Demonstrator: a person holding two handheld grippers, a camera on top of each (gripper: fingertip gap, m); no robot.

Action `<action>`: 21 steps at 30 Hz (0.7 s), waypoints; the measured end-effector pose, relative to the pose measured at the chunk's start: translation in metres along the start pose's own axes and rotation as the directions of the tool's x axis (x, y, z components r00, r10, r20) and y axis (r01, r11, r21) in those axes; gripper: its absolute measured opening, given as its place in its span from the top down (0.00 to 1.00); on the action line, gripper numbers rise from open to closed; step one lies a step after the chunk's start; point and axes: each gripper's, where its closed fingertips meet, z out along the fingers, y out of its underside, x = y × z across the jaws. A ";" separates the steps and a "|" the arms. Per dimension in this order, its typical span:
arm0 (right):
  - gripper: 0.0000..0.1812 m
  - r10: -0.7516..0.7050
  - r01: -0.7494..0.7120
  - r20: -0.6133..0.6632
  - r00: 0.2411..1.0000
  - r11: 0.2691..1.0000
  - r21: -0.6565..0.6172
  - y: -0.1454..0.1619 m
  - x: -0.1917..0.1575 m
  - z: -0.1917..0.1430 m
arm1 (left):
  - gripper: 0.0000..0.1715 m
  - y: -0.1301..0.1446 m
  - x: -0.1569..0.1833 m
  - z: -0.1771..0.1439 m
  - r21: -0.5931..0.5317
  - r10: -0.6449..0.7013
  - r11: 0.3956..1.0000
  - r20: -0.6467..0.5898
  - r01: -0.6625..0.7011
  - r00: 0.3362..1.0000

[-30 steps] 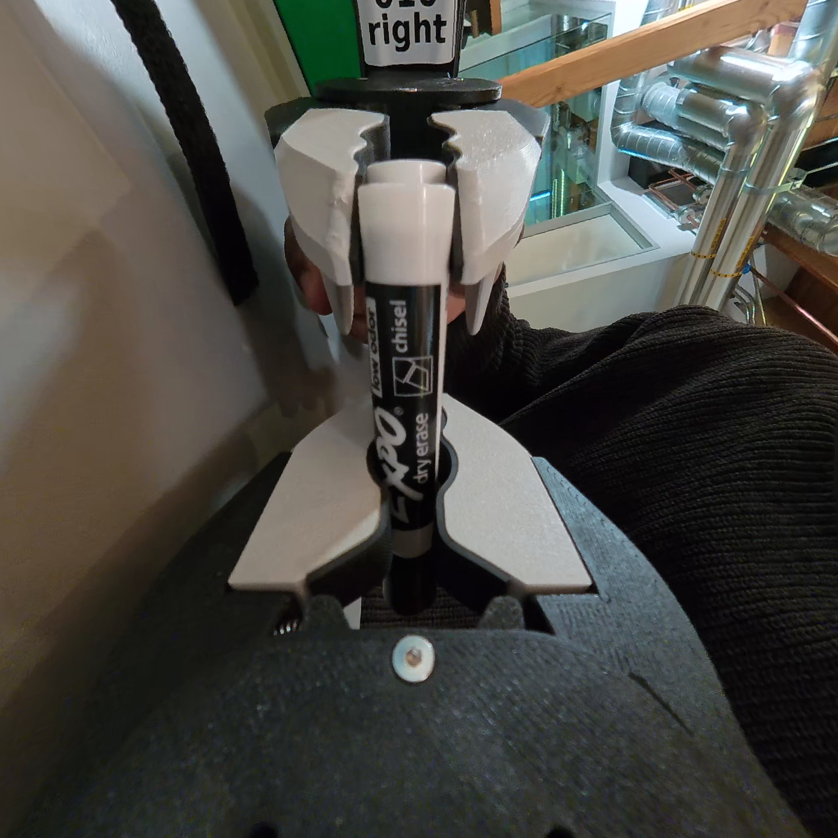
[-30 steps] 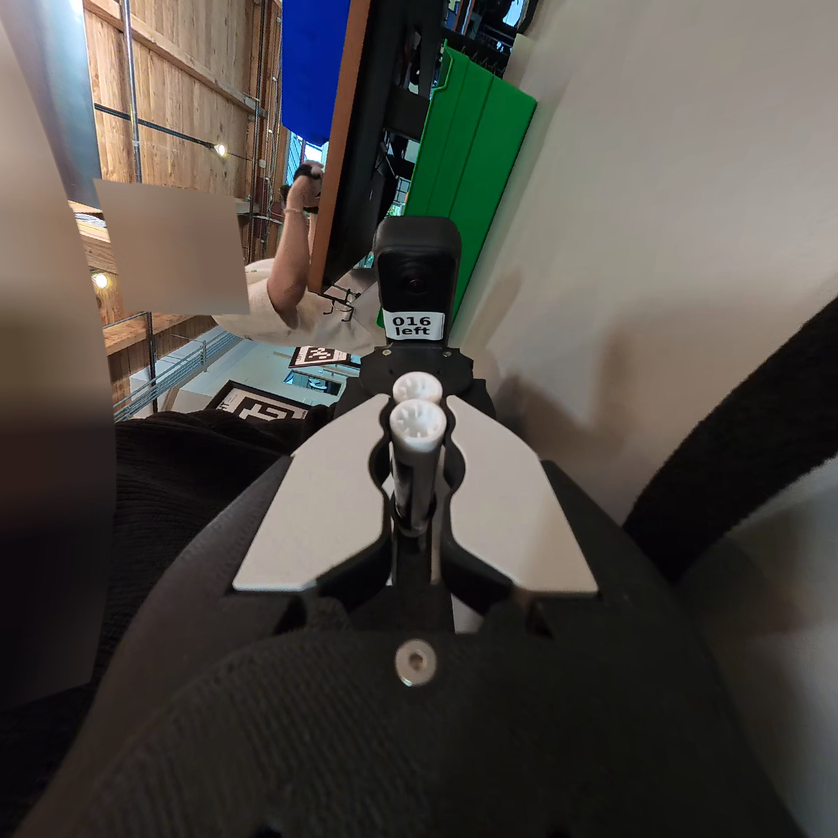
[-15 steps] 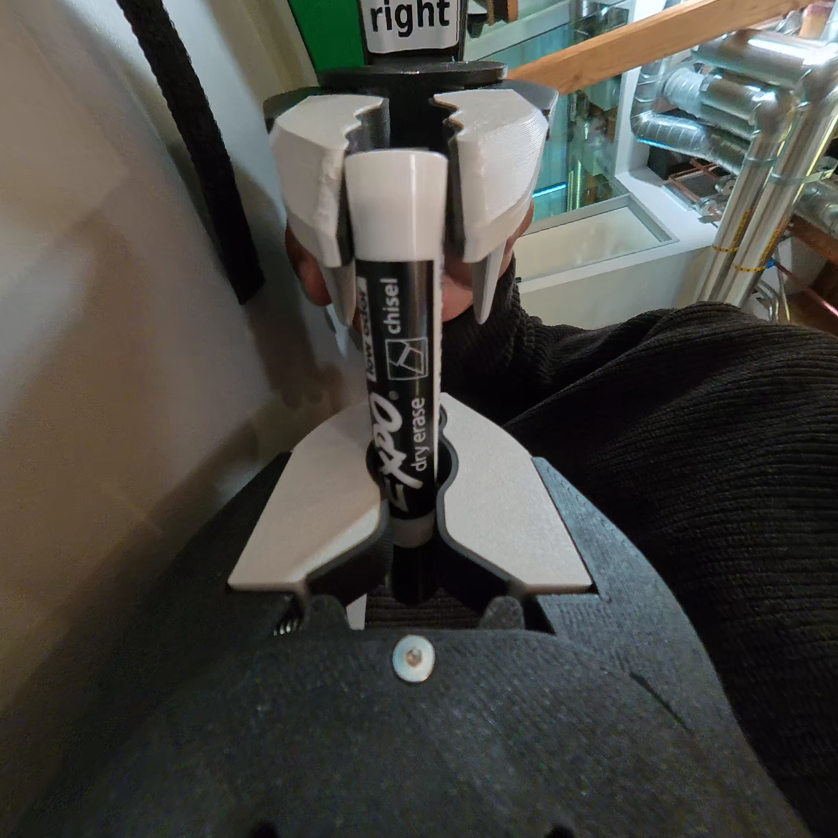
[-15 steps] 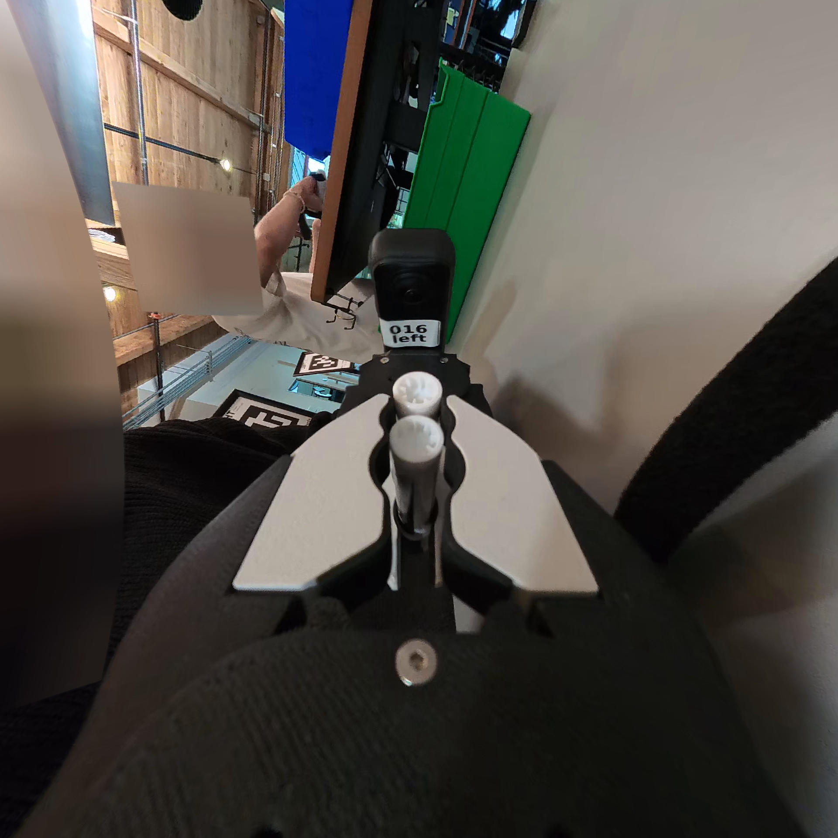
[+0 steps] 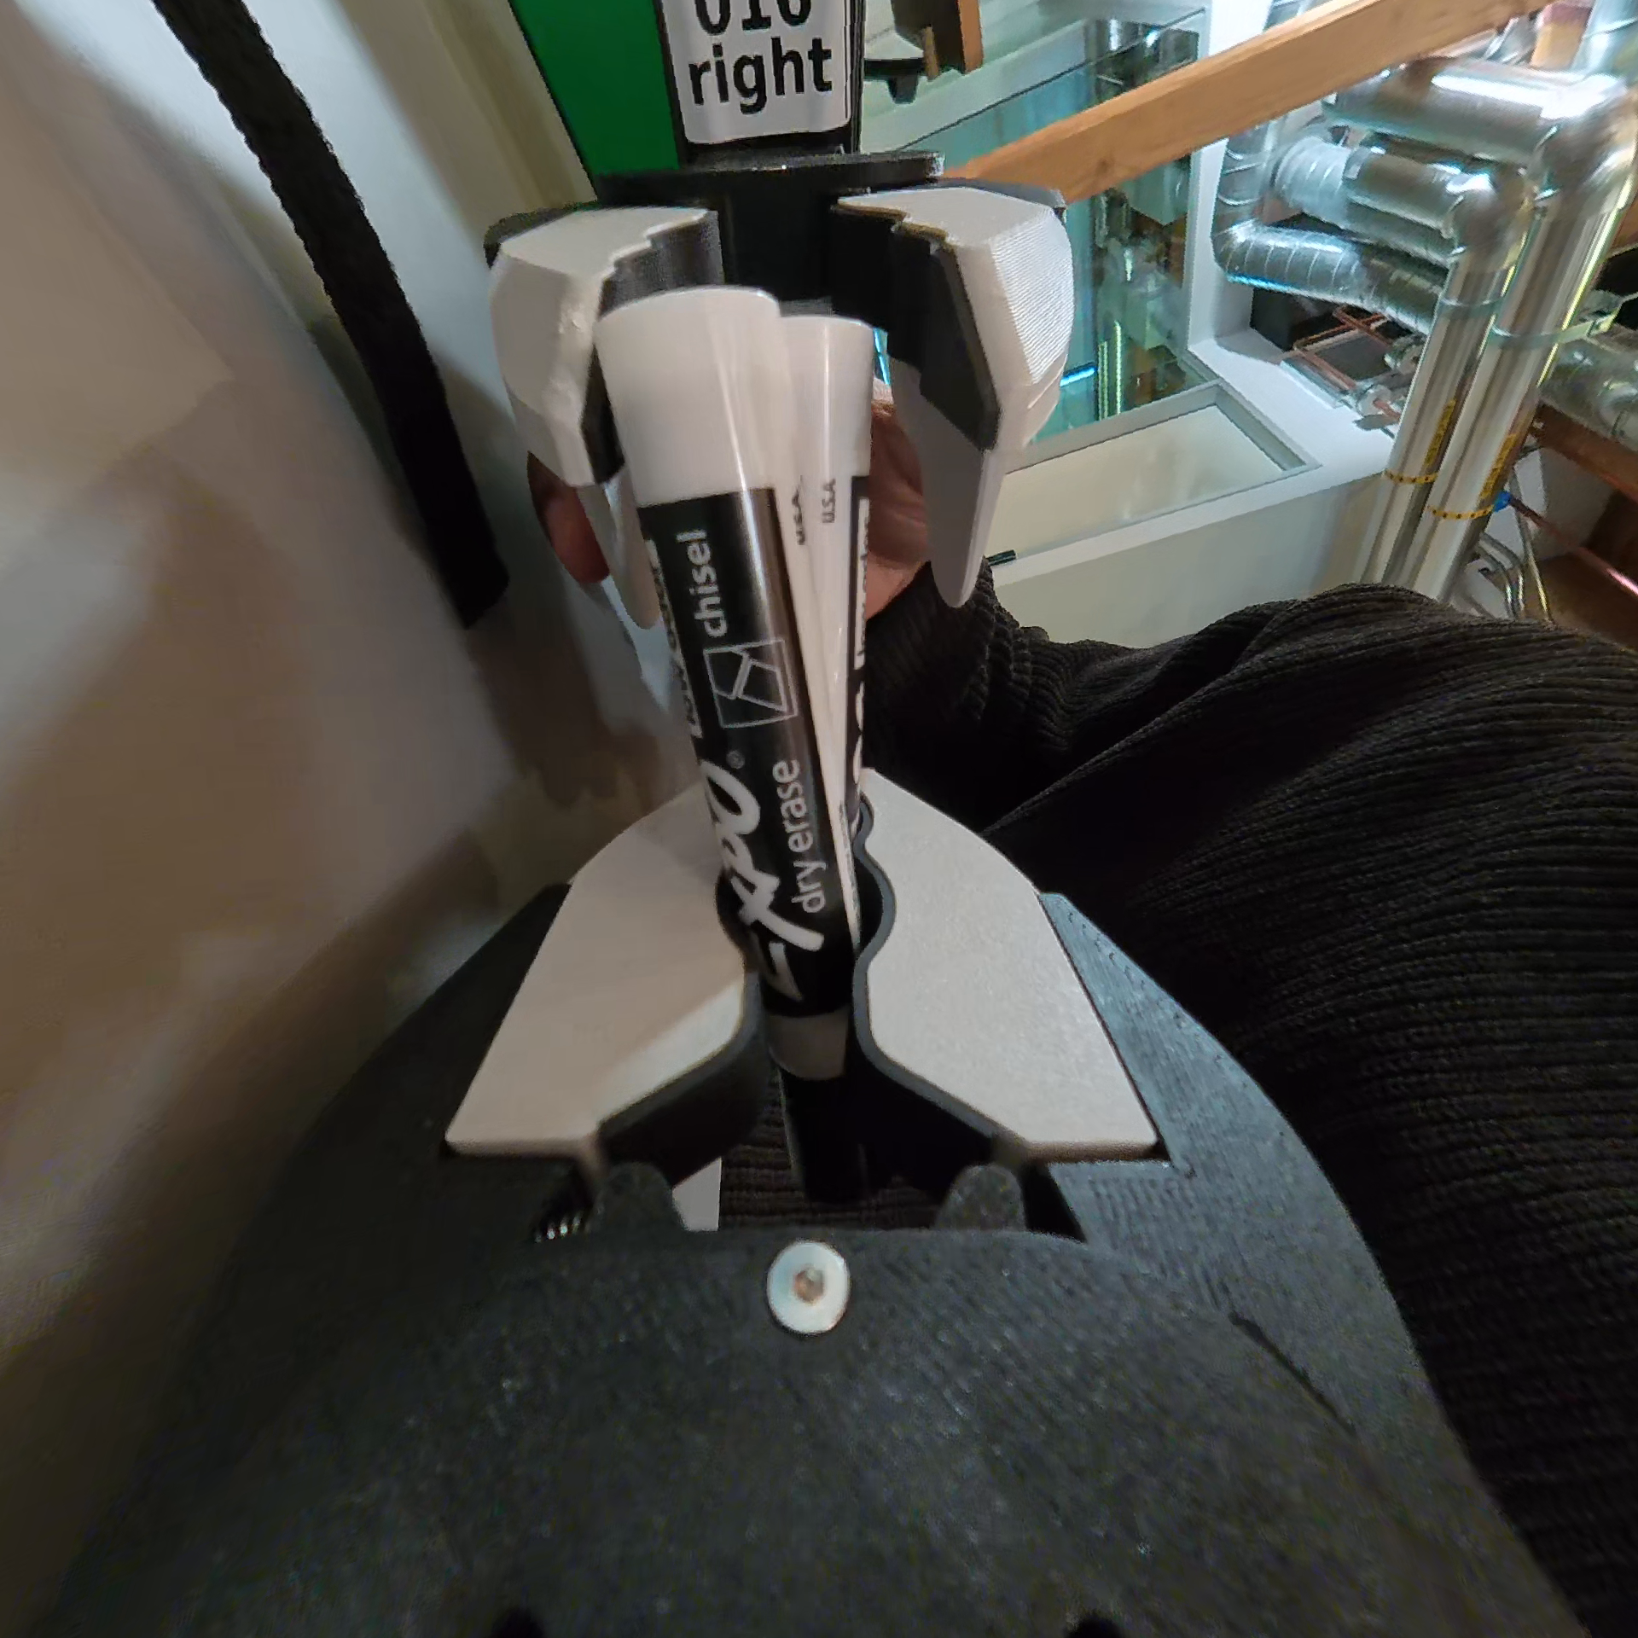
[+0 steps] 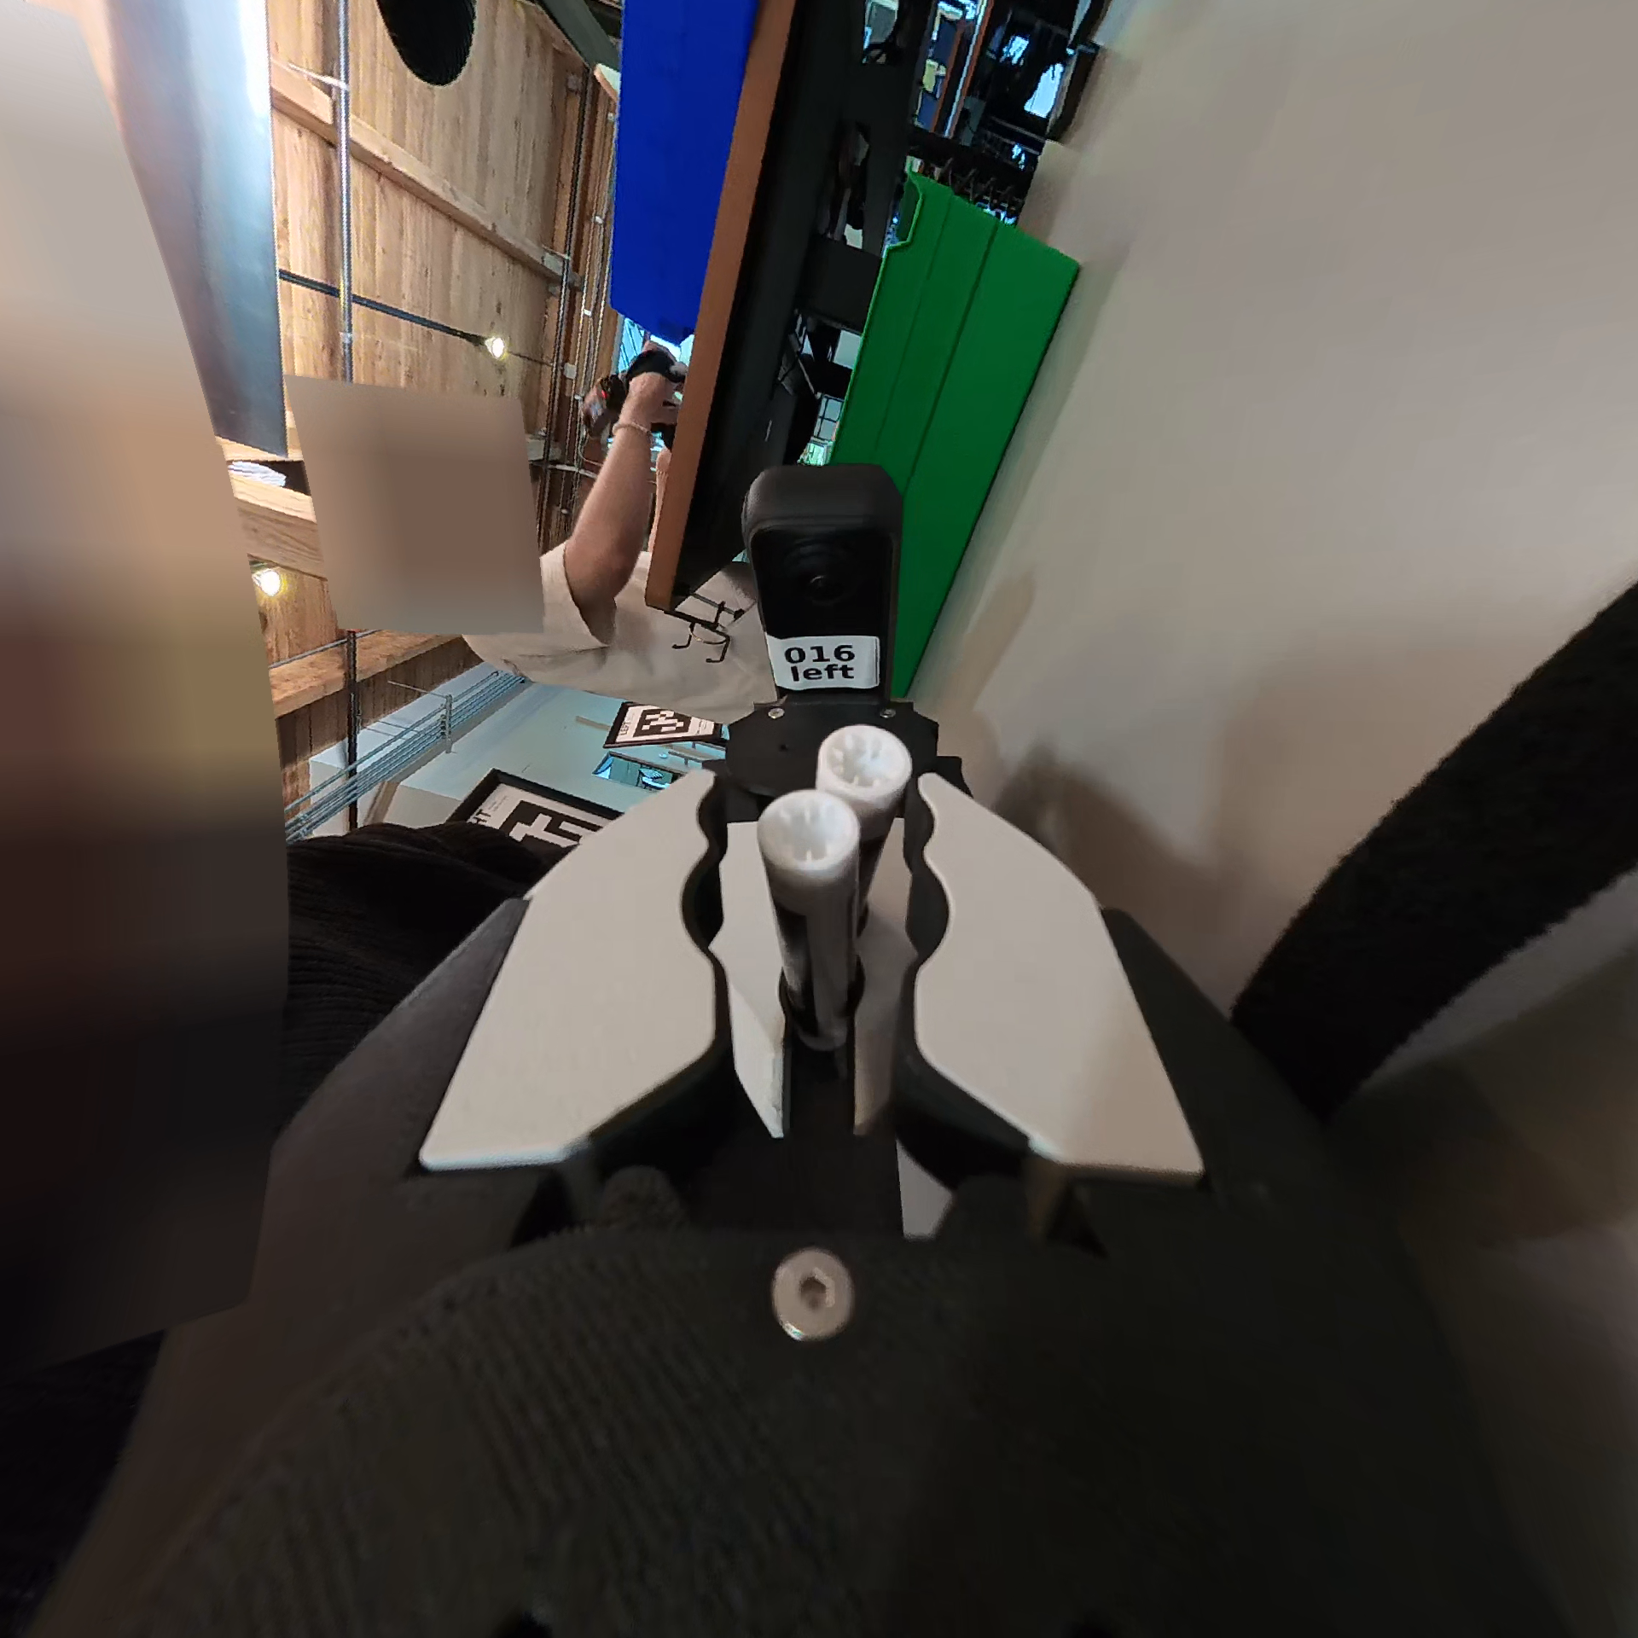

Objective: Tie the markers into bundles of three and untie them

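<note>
Two black dry-erase markers (image 5: 762, 780) with white ends stick out of my left gripper (image 5: 789, 798), which is shut on them near their caps. In the left wrist view my right gripper (image 5: 784, 532) faces me. Its jaws stand apart around the white ends; one finger (image 5: 549, 381) touches the front marker and the other is clear of it. In the right wrist view the white marker ends (image 6: 808, 838) sit between my right gripper's (image 6: 815, 789) spread fingers with gaps on both sides. The left gripper (image 6: 811, 1019) holds them beyond. No tie is visible.
A pale wall (image 5: 177, 620) runs close along one side with a black strap (image 5: 354, 266) across it. A dark knitted sleeve (image 5: 1329, 886) fills the other side. Metal pipes (image 5: 1462, 266), a green panel (image 6: 957, 399) and another person (image 6: 612, 567) lie behind. The left gripper's tips are roughly 8 cm from the right gripper's. My left tips are about 40 cm from the green panel (image 6: 957, 399), my right tips only 35 cm.
My right gripper's jaws have opened from around the white marker ends. The two markers have splayed apart a little and tilted. My left gripper keeps its hold.
</note>
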 end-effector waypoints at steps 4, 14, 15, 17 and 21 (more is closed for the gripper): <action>0.76 -0.023 0.023 -0.004 1.000 1.000 -0.002 -0.003 -0.001 -0.004 | 0.92 -0.002 0.002 -0.001 0.009 0.021 1.000 0.005 -0.021 1.000; 0.67 -0.054 0.050 0.088 0.995 0.998 0.050 -0.014 -0.018 -0.009 | 0.92 -0.013 0.013 -0.008 0.074 0.037 0.997 -0.052 -0.033 0.998; 0.67 -0.049 0.043 0.112 0.992 0.998 0.056 -0.014 -0.021 -0.009 | 0.92 -0.014 0.015 -0.008 0.077 0.042 0.996 -0.060 -0.037 0.997; 0.66 -0.032 0.023 0.149 0.988 0.998 0.059 -0.015 -0.025 -0.008 | 0.92 -0.014 0.018 -0.009 0.074 0.050 0.996 -0.070 -0.045 0.996; 0.66 -0.059 0.055 0.089 0.994 0.997 0.052 -0.014 -0.018 -0.008 | 0.92 -0.014 0.015 -0.009 0.076 0.062 0.995 -0.040 -0.059 0.997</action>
